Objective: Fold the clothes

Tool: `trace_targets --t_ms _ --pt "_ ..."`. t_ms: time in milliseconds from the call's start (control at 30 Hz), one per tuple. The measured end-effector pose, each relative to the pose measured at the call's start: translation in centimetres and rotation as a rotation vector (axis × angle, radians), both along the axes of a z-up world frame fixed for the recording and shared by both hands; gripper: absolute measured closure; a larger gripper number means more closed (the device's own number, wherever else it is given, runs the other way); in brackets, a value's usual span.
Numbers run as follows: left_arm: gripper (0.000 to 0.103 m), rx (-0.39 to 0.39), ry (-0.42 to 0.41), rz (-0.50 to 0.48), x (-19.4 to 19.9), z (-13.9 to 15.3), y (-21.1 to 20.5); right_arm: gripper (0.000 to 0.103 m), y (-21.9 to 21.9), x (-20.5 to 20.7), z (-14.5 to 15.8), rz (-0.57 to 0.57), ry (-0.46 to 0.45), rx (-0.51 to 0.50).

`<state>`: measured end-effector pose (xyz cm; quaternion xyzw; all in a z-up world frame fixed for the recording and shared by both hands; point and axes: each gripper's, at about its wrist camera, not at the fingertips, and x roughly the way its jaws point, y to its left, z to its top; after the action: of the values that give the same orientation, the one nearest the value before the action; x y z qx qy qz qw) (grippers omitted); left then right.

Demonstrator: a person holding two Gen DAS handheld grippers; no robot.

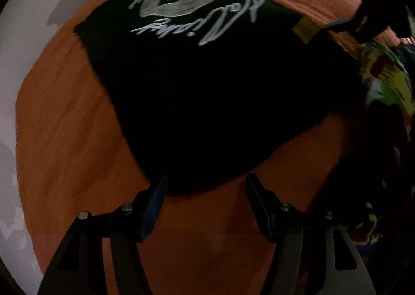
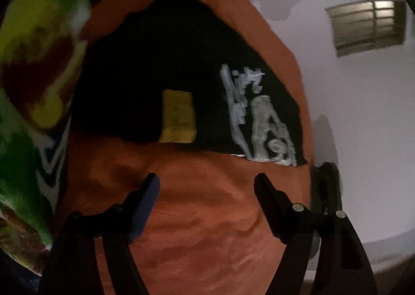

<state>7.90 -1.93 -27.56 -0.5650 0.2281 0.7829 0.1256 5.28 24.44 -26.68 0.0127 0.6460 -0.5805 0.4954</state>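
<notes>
A black T-shirt (image 1: pixel 207 92) with a white print (image 1: pixel 192 9) lies spread on an orange bed sheet (image 1: pixel 72 118). A yellow label (image 2: pixel 177 115) shows at the shirt's edge nearest my right gripper. My left gripper (image 1: pixel 206 186) stands open, with the near edge of the shirt (image 2: pixel 155 61) lying between its fingertips and the pads apart from the cloth. My right gripper (image 2: pixel 207 178) is open over bare sheet, a little short of the label edge, with nothing between its fingers. In the left wrist view its dark fingers (image 1: pixel 337 24) show beside the label (image 1: pixel 307 27).
A bright green, yellow and red patterned cloth (image 2: pixel 31 61) lies along one side of the shirt, also seen as the patterned cloth (image 1: pixel 384 82). Another dark garment (image 2: pixel 326 186) sits at the bed's edge. A pale wall with a barred window (image 2: pixel 368 26) stands behind.
</notes>
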Motion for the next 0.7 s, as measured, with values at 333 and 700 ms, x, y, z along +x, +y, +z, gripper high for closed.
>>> trace_targets --t_ms 333,700 --pt "0.039 0.002 0.139 -0.141 1.3 0.6 0.0 0.029 -0.3 2.4 0.4 0.112 -0.057 -0.027" --pt "0.039 -0.119 0.202 -0.333 2.8 -1.8 1.0 0.029 -0.6 4.2 -0.3 0.191 0.002 -0.032"
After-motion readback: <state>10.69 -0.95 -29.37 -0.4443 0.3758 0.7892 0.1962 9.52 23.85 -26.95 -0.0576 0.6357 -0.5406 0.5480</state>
